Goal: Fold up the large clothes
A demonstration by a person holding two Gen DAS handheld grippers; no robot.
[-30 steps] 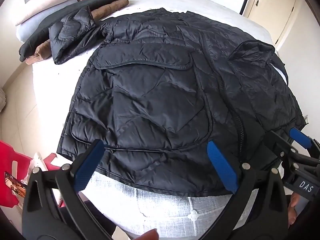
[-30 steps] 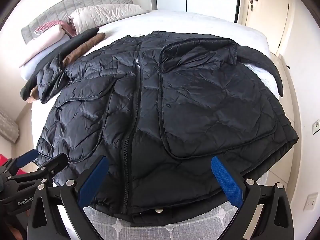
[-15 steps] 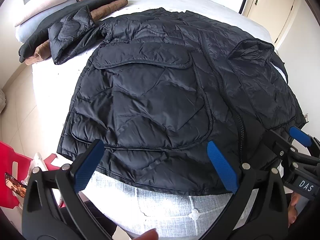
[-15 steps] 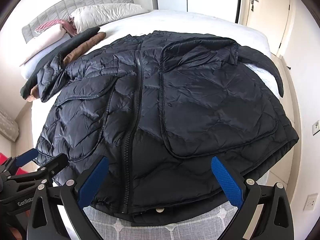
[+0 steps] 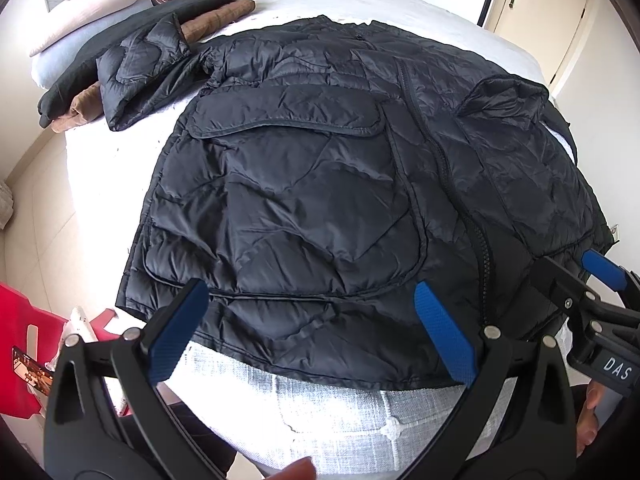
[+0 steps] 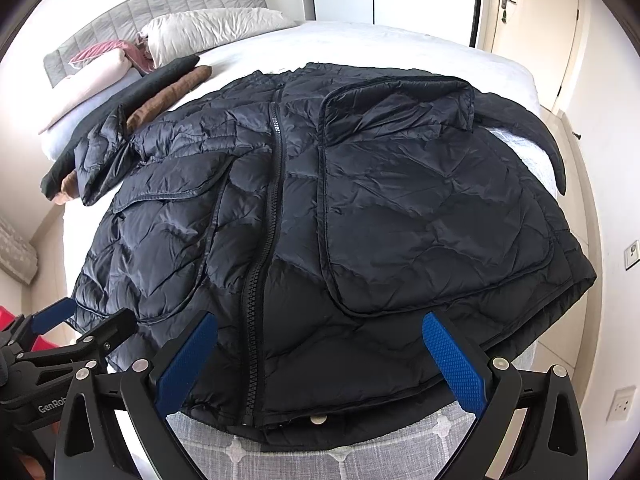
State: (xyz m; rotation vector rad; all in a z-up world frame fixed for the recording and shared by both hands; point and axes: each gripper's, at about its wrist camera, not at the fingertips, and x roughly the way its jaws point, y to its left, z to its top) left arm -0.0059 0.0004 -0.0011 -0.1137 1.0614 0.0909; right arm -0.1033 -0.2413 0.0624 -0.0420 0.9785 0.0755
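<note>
A large black quilted puffer jacket (image 5: pixel 320 200) lies spread on the bed, zipped, front up, hem toward me; it also shows in the right wrist view (image 6: pixel 380 220). One sleeve (image 5: pixel 144 72) lies out to the left, the other (image 6: pixel 532 136) hangs off the right edge. My left gripper (image 5: pixel 312 336) is open and empty, just above the hem's left half. My right gripper (image 6: pixel 320 364) is open and empty above the hem's right half; it also shows at the right of the left wrist view (image 5: pixel 592 284).
Folded black and brown garments (image 5: pixel 216 12) and pink and white bedding (image 6: pixel 112 68) lie at the bed's far left by the pillow (image 6: pixel 216 28). The grey tufted bed edge (image 5: pixel 360 412) is below the hem. A red object (image 5: pixel 16 352) stands on the floor left. A door (image 6: pixel 524 4) is at back right.
Both grippers have stayed open and nearly still; the view has shifted only slightly. The jacket has not moved.
</note>
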